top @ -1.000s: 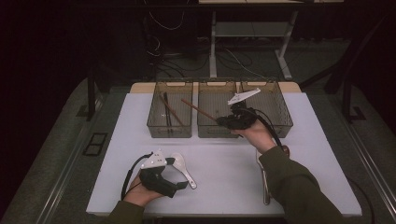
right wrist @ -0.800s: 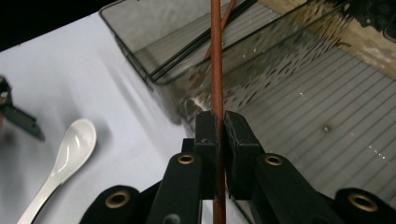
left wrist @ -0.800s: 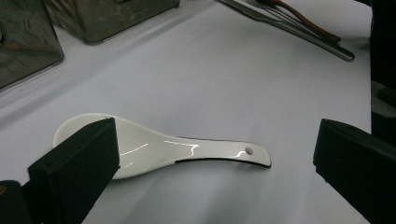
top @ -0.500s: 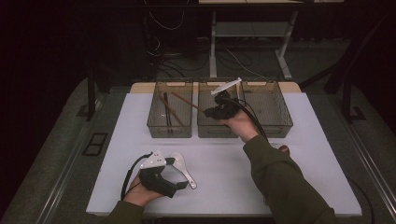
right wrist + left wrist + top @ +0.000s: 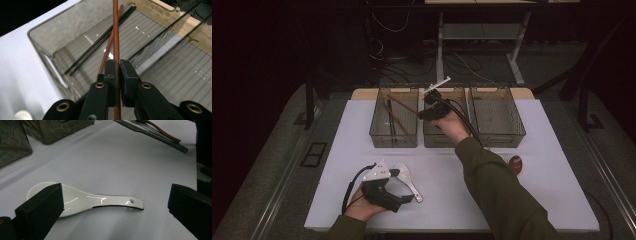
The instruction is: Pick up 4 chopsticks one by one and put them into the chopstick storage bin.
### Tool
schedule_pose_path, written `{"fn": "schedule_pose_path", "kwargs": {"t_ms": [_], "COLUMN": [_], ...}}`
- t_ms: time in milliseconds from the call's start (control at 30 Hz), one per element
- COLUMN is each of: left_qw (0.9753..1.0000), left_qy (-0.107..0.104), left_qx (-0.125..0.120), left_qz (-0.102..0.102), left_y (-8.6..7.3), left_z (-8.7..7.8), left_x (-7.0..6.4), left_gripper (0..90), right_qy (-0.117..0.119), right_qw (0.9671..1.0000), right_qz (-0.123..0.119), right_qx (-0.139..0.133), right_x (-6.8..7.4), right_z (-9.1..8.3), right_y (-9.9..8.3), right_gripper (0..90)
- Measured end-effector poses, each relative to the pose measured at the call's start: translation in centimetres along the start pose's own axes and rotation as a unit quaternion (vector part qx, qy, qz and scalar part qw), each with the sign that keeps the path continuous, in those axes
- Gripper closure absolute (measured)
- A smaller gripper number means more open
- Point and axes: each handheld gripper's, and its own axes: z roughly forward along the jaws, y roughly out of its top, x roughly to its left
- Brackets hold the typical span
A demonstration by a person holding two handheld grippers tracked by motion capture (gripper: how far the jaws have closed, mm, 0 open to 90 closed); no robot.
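My right gripper (image 5: pixel 423 115) hovers over the gap between the left bin (image 5: pixel 377 134) and the middle bin (image 5: pixel 432 140). It is shut on a brown chopstick (image 5: pixel 115 35) that points out over the left bin (image 5: pixel 47 37). Inside that bin lie another brown chopstick (image 5: pixel 108 47) and a pair of black chopsticks (image 5: pixel 97 43). At the table's front left, my left gripper (image 5: pixel 406 197) rests open beside a white ceramic spoon (image 5: pixel 408 181). In the left gripper view the spoon (image 5: pixel 85 201) lies flat on the table between the wide-apart jaws, its bowl by the left one.
A third clear bin (image 5: pixel 497 117) stands at the back right. Metal cutlery and a brown stick (image 5: pixel 155 135) lie on the white table beyond the spoon. A brown rounded object (image 5: pixel 515 163) sits next to the right sleeve.
The right gripper has carried the brown chopstick leftward, from over the right side of the middle bin toward the left bin. The left gripper and spoon have not moved.
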Motion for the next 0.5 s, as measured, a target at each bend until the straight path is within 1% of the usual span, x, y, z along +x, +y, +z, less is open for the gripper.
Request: {"fn": "schedule_pose_path", "kwargs": {"t_ms": [100,167,267,333,400,433,500], "left_qw": [1.0000,1.0000,1.0000,1.0000,1.0000,1.0000,1.0000], "left_qy": [0.000,0.000,-0.002,-0.002,-0.003,-0.003,-0.004], "left_qx": [0.001,-0.002,-0.003,-0.005,-0.003,-0.003,-0.003], "left_qz": [0.001,0.000,0.001,0.001,0.003,0.005,0.004], "left_y": [0.0,0.0,0.0,0.1,0.1,0.1,0.1], "left_z": [-0.1,-0.1,-0.1,-0.1,-0.1,-0.1,0.0], "left_x": [0.0,0.0,0.1,0.1,0.0,0.0,0.0], "left_gripper": [0.0,0.0,0.0,0.0,0.0,0.0,0.0], "right_qy": [-0.003,-0.011,-0.014,-0.021,-0.022,-0.026,-0.028], "right_qw": [1.0000,0.9999,0.9998,0.9996,0.9994,0.9992,0.9989], "right_qz": [0.003,0.003,0.003,0.001,0.005,0.006,0.011], "right_qx": [0.005,0.010,0.015,0.022,0.027,0.031,0.035], "right_x": [0.2,0.4,0.6,0.7,0.8,0.9,1.0], "right_z": [0.8,1.4,2.1,2.7,3.2,3.5,4.0], "right_y": [0.8,1.3,2.0,2.4,2.9,3.1,3.4], "right_gripper": [84.3,84.3,84.3,84.3,84.3,84.3,84.3]}}
